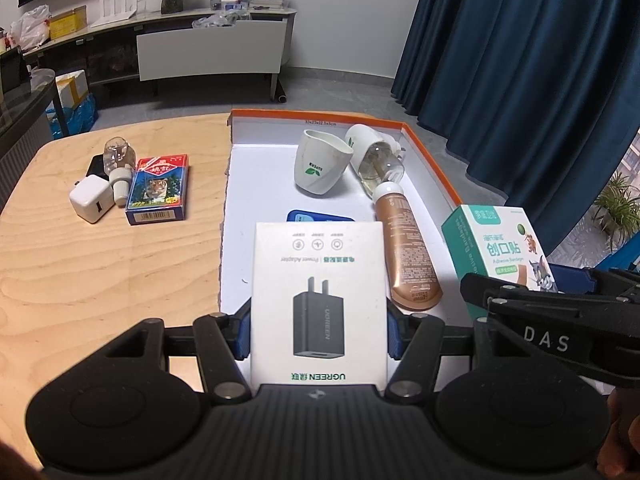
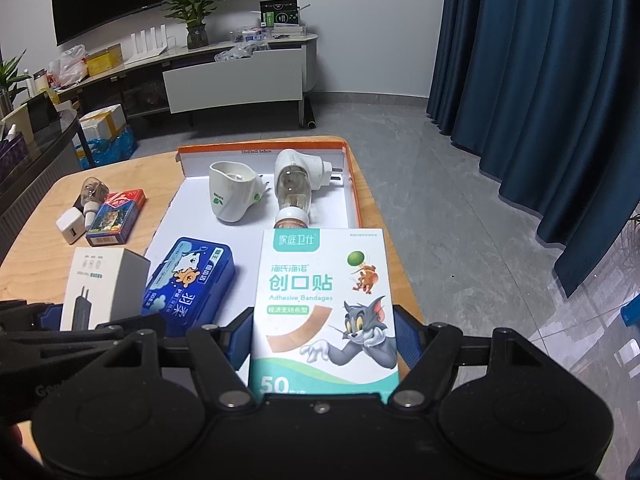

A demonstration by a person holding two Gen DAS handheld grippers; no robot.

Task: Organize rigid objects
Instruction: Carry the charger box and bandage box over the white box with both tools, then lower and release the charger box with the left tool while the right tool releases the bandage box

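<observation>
Left gripper (image 1: 319, 334): fingers (image 1: 241, 336) closed partway on 1 white power adapter box (image 1: 320, 292), blue pads pressing both long sides. The box is held above the near edge of the tray (image 1: 432, 156).

Right gripper (image 2: 322, 342): fingers (image 2: 406, 340) set wider and clamped on 1 adhesive bandage box (image 2: 324, 300), pads against both sides. The box is held above the near right part of the tray; in the left wrist view it sits just beside the tray's right wall.

Tray contents, counted:
- 2 white plug-in vaporizer units: 1 empty shell (image 1: 320, 166) and 1 with a clear liquid bottle fitted (image 1: 374, 152), lying side by side at the far end.
- 1 bronze tube (image 1: 408, 250) with a white cap, lying lengthwise along the right side, cap touching the fitted bottle.
- 1 blue case (image 2: 188, 284) with a cartoon print, at the near left.

Wooden surface (image 1: 100, 272) left of the tray, counted:
- 1 deck of playing cards (image 1: 158, 188).
- 1 white USB charger cube (image 1: 91, 199).
- 1 loose clear refill bottle (image 1: 118, 166) with a white cap.
- 1 black item (image 1: 97, 165) partly hidden behind the bottle; type cannot be told.
These 4 are clustered, touching or nearly so.

Edges and room: the tray has orange-edged walls on the far and right sides; its left edge is torn and low. The tray's centre, between the blue case and the vaporizers, is bare white. The near left of the surface is open wood. The tray's right wall runs close to the surface's right edge.
</observation>
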